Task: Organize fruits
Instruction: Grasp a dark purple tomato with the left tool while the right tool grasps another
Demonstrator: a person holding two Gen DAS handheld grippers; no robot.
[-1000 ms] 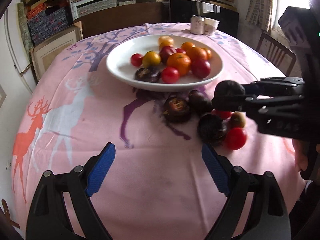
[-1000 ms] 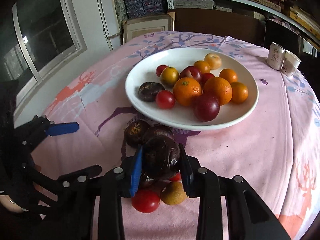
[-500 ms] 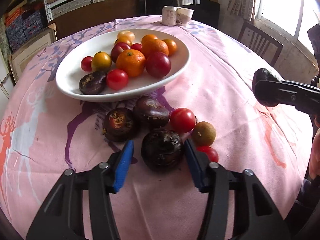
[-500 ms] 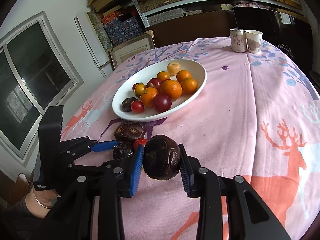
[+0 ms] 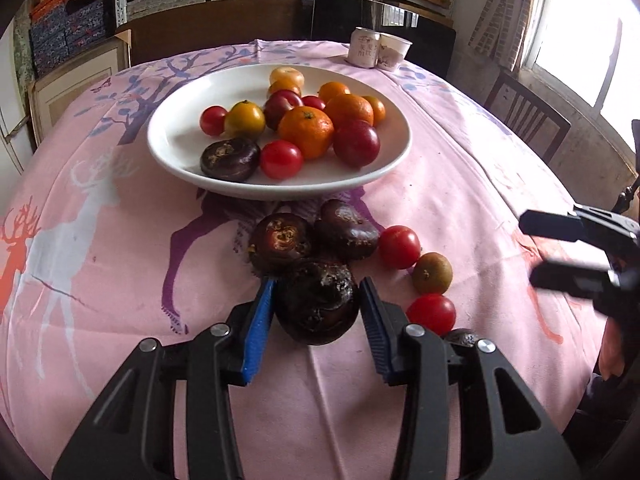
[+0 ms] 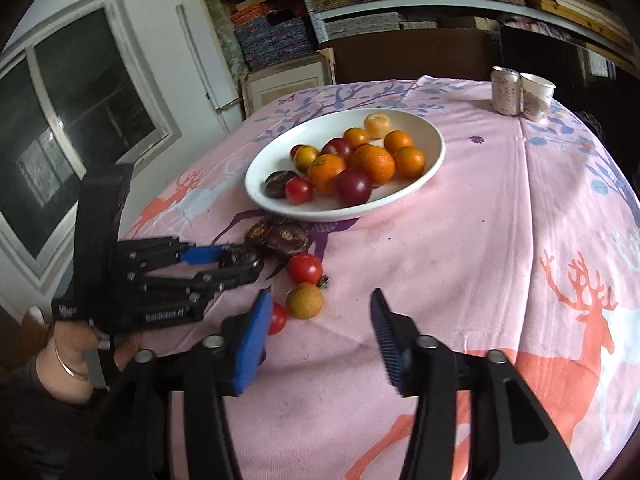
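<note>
A white plate (image 5: 176,160) (image 6: 434,160) holds oranges, red tomatoes and one dark purple fruit. In front of it on the pink cloth lie two dark fruits (image 5: 280,240), two red tomatoes (image 5: 400,246) and a brownish round fruit (image 5: 432,278) (image 6: 306,300). My left gripper (image 5: 316,312) (image 6: 240,264) is closing, and its pads touch both sides of a third dark fruit (image 5: 316,304) on the cloth. My right gripper (image 6: 320,320) (image 5: 530,252) is to the right of the pile; its jaws are opening with nothing between them. A dark lump (image 5: 460,336) peeks from behind my left gripper's right finger.
A drink can (image 5: 364,52) (image 6: 505,90) and a paper cup (image 5: 394,54) (image 6: 536,96) stand at the table's far edge. A wooden chair (image 5: 528,116) is beyond the right side. A person's hand (image 6: 72,344) holds the left gripper.
My left gripper moved in on the pile and closed around a dark fruit. My right gripper carried its dark fruit to the right, then opened; that fruit is gone from its jaws.
</note>
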